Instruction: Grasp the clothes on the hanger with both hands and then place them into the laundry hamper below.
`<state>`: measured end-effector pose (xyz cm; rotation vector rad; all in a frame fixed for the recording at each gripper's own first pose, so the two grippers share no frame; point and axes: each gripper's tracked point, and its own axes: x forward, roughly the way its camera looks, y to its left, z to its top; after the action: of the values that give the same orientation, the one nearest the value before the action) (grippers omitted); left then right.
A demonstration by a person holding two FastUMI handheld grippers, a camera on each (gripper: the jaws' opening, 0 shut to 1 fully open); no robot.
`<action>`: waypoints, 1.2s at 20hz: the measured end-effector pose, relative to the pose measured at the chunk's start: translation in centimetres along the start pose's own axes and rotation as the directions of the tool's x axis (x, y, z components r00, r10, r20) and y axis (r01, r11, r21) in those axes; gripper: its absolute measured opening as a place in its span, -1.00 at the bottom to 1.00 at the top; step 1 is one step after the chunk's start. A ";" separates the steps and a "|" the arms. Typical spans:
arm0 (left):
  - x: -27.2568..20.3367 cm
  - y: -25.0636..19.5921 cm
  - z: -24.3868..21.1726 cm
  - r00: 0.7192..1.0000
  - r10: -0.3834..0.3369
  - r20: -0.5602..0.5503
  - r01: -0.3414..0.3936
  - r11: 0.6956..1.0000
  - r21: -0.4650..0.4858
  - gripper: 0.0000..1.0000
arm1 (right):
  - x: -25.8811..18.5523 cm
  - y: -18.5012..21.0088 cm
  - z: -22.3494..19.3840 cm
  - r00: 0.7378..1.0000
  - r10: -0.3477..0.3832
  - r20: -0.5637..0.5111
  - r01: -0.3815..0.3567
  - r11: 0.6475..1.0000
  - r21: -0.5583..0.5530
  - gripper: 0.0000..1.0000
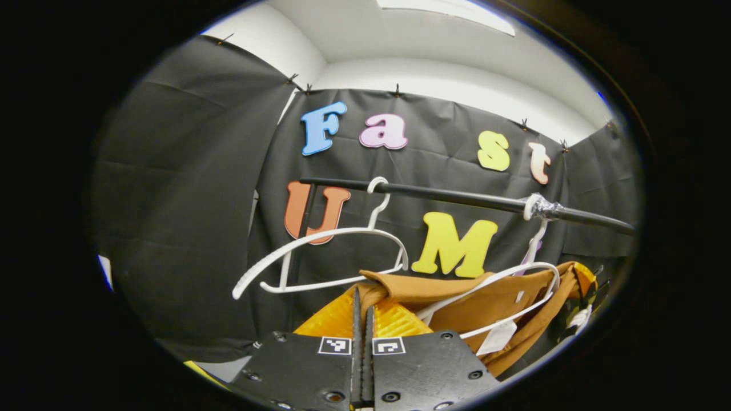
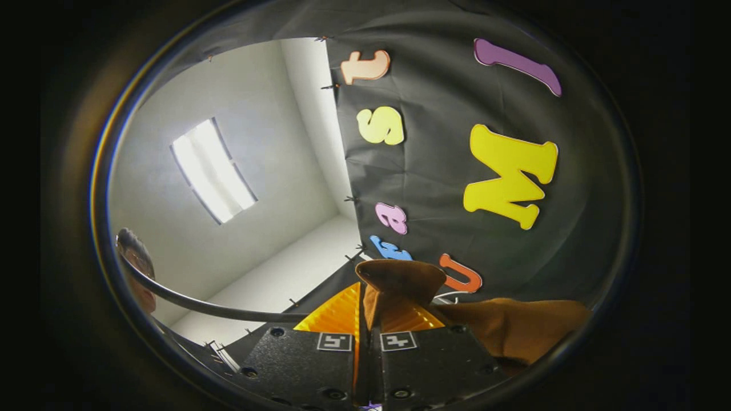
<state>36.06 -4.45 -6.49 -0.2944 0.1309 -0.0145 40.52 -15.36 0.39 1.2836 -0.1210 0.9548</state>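
1. clamping a fold of the brown garment (image 1: pixel 480 302), the left gripper (image 1: pixel 362 319) has its jaws pressed together on the cloth just ahead of its yellow pads (image 1: pixel 334 319).
2. beyond and to the right of those jaws, the garment drapes over a white hanger (image 1: pixel 514 285) that hangs from the black rail (image 1: pixel 457 198).
3. above and left of the jaws, a second white hanger (image 1: pixel 320 257) hangs bare on the same rail.
4. in the right gripper view, the right gripper (image 2: pixel 366 319) also pinches the brown garment (image 2: pixel 400 279); a peak of cloth stands up right between its closed jaws, and more cloth trails off to the right of them.
5. a person's head (image 2: pixel 134 268) shows far to the left of those jaws, under a ceiling light (image 2: pixel 211 171).
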 end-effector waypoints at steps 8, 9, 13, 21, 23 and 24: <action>-0.3 0.4 -1.8 0.999 -0.025 -0.020 0.023 0.997 -0.079 -1.00 | -2.8 -5.9 -2.0 0.985 -0.172 0.032 0.168 0.981 0.095 -0.89; -0.2 0.4 -1.9 0.999 -0.028 -0.024 0.026 0.996 -0.089 -0.95 | -3.0 -6.2 -2.5 0.984 -0.178 0.022 0.175 0.979 0.103 -0.89; -0.6 0.8 -3.2 0.999 -0.019 -0.046 0.015 0.995 -0.098 -1.00 | -3.5 -9.1 -4.5 0.954 -0.299 -0.025 0.300 0.952 0.067 -0.89; -3.4 3.8 -8.8 0.984 0.075 -0.159 -0.087 0.993 -0.074 -0.91 | -7.1 -10.0 -10.2 0.913 -0.384 -0.137 0.393 0.919 0.042 -0.88; -4.5 4.7 -10.7 0.975 0.099 -0.201 -0.113 0.992 -0.062 -0.89 | -8.2 -10.1 -11.9 0.902 -0.401 -0.159 0.413 0.910 0.049 -0.89; -5.1 5.2 -11.7 0.968 0.106 -0.229 -0.123 0.990 -0.064 -1.00 | -8.5 -10.2 -12.6 0.895 -0.416 -0.162 0.429 0.902 0.054 -0.89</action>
<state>29.42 -2.71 -18.44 -0.3619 0.3744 0.0724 36.65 -8.92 -16.36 1.2475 0.3105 0.6770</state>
